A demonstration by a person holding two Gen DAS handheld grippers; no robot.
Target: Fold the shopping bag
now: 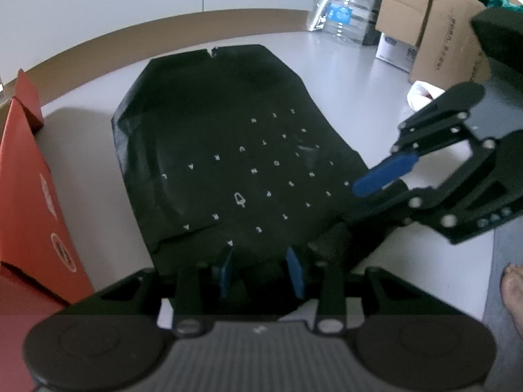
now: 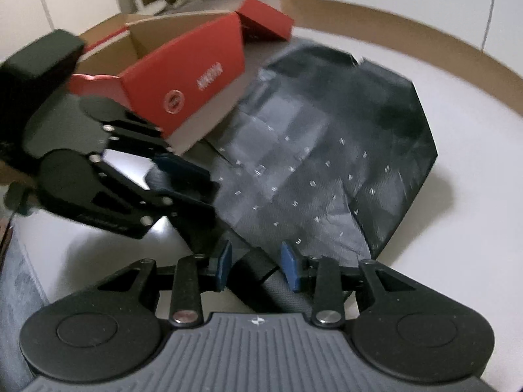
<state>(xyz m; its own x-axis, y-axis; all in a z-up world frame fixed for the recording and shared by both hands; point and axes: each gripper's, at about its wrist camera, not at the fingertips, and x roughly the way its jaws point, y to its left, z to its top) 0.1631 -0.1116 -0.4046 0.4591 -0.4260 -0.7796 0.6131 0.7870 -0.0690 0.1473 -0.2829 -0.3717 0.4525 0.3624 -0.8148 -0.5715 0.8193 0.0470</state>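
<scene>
the black shopping bag (image 1: 228, 150) is lying spread flat on the white tabletop (image 1: 359, 65), its printed letters facing up and its handle straps (image 2: 261, 277) trailing toward the near edge. both grippers are sitting at that near edge: the left gripper (image 1: 261, 272) is standing part open with bag fabric between its blue pads, and the right gripper (image 2: 256, 266) is likewise part open astride a strap, neither visibly clamped. this is looking like the taking-hold stage of a fold; whether earlier folds were made i cannot tell. any fold from here is calling for a firm pinch on both near corners. counted: one bag, two grippers, one red box (image 2: 183, 78), two cardboard boxes (image 1: 434, 23), one water bottle (image 1: 346, 3).
</scene>
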